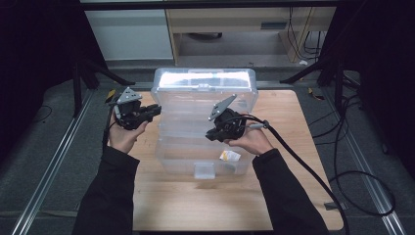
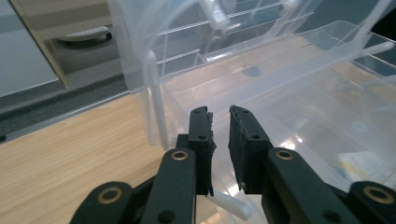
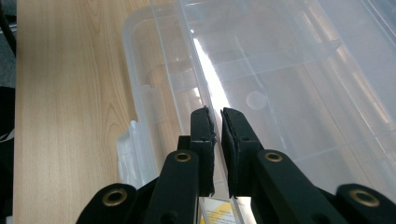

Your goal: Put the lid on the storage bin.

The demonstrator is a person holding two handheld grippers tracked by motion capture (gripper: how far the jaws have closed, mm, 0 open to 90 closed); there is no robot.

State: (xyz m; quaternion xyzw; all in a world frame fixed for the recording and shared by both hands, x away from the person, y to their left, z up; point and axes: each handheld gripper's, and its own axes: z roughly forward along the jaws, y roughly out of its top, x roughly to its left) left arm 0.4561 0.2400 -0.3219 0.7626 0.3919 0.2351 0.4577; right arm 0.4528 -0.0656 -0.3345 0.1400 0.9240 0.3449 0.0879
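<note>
Black long sleeves, black two-jaw tongs (image 1: 155, 108) with brass-ringed screws, grey three-cornered plates, thick black trailing cable

The big plastic box (image 1: 205, 122) is see-through, and its open lid shines bright white at the top. The table (image 1: 293, 147) under it is light brown wood with thin stripes. Both grippers, the left gripper (image 1: 155, 109) and the right gripper (image 1: 209, 135), are black with little gold rings. A small yellow and white packet (image 1: 229, 156) lies in the box. The sleeves (image 1: 110, 196) are black.
</note>
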